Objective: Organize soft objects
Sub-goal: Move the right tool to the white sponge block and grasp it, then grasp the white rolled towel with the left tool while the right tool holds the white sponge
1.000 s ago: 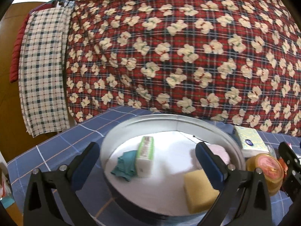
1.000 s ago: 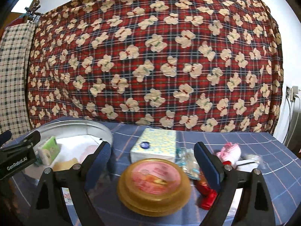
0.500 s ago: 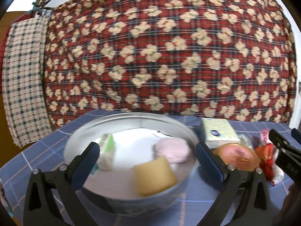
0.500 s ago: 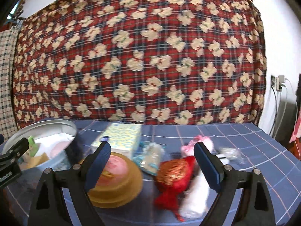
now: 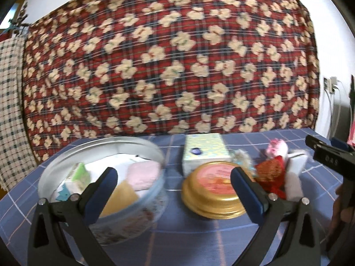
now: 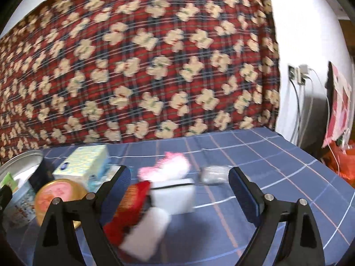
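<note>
A round metal tin on the blue checked tablecloth holds a yellow sponge, a pink soft pad, a green-white packet and a teal cloth. My left gripper is open and empty, between the tin and a gold-lidded jar. My right gripper is open and empty over a white sponge block, a red mesh item, a white soft piece and a pink fluffy item. The right gripper's side shows in the left wrist view.
A tissue box stands behind the jar. A crumpled clear wrapper lies right of the pink item. A red floral blanket hangs behind the table. The table's right edge borders a wall with cables and red bags.
Both grippers have swung to the right. The left view now centres between tin and jar; the right view now faces the red, white and pink items instead of the jar.
</note>
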The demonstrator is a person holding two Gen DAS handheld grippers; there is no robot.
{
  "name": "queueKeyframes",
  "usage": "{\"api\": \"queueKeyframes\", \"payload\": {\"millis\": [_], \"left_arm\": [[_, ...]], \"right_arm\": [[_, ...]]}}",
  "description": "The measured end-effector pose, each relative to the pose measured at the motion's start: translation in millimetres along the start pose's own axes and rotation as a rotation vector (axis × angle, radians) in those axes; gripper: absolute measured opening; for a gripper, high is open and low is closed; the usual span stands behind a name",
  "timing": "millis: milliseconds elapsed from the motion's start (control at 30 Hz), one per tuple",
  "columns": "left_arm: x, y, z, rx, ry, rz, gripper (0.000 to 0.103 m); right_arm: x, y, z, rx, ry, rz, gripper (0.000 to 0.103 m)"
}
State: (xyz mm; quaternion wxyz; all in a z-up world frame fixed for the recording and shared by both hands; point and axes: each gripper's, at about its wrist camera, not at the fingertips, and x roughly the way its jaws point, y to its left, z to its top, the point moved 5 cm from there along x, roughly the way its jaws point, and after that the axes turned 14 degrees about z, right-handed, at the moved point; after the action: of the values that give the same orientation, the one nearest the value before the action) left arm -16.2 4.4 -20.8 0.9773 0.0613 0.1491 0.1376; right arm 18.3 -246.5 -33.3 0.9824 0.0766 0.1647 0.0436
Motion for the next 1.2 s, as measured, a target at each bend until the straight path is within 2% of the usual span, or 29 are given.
{"api": "queueKeyframes", "payload": {"millis": [167,333,533,633,733,767,800,833,900,1000,1067,1200], "left_arm": [[-10.1,-33.6,0.4,0.052,-0.011,-0.084,0.103],[-16.6,-70.0,-1.3,0.109,0.012,-0.172,0.103],[-25.4,-100.7,-4.0,0.167,0.032,-0.248,0.103],[-28.6,-110.8,-5.6,0.194,0.036,-0.274,0.103],[-28.0,-118.6,-7.1,0.207,0.057,-0.292,0.103],[-27.2,-120.4,-7.6,0.208,0.066,-0.299,0.103],[-26.2,-122.4,-8.0,0.209,0.076,-0.305,0.103],[-24.4,-124.5,-8.8,0.207,0.09,-0.312,0.103],[-22.0,-126.4,-9.5,0.199,0.109,-0.321,0.103],[-18.7,-131.3,-11.5,0.186,0.143,-0.339,0.103],[-18.9,-135.0,-11.7,0.182,0.155,-0.354,0.103],[-24.5,-146.5,-11.7,0.208,0.145,-0.373,0.101]], "right_arm": [[6.4,-40.0,-1.0,0.1,0.046,0.008,0.092],[19.9,-53.3,-9.9,0.181,0.125,0.078,0.092],[45.9,-33.3,-21.5,0.123,0.261,0.177,0.092],[61.6,-29.7,-27.3,0.109,0.33,0.184,0.092],[69.4,-25.7,-24.4,0.07,0.341,0.195,0.091],[72.0,-24.6,-23.7,0.046,0.347,0.188,0.085],[74.5,-23.6,-23.4,0.029,0.353,0.184,0.072],[77.0,-23.7,-24.1,0.025,0.364,0.188,0.07],[80.6,-26.7,-27.2,0.055,0.391,0.227,0.058],[76.3,-25.6,-27.7,0.061,0.391,0.253,0.057],[68.7,-28.0,-26.4,0.035,0.37,0.21,0.056],[43.8,-53.5,-8.3,0.125,0.238,0.194,0.056]]}}
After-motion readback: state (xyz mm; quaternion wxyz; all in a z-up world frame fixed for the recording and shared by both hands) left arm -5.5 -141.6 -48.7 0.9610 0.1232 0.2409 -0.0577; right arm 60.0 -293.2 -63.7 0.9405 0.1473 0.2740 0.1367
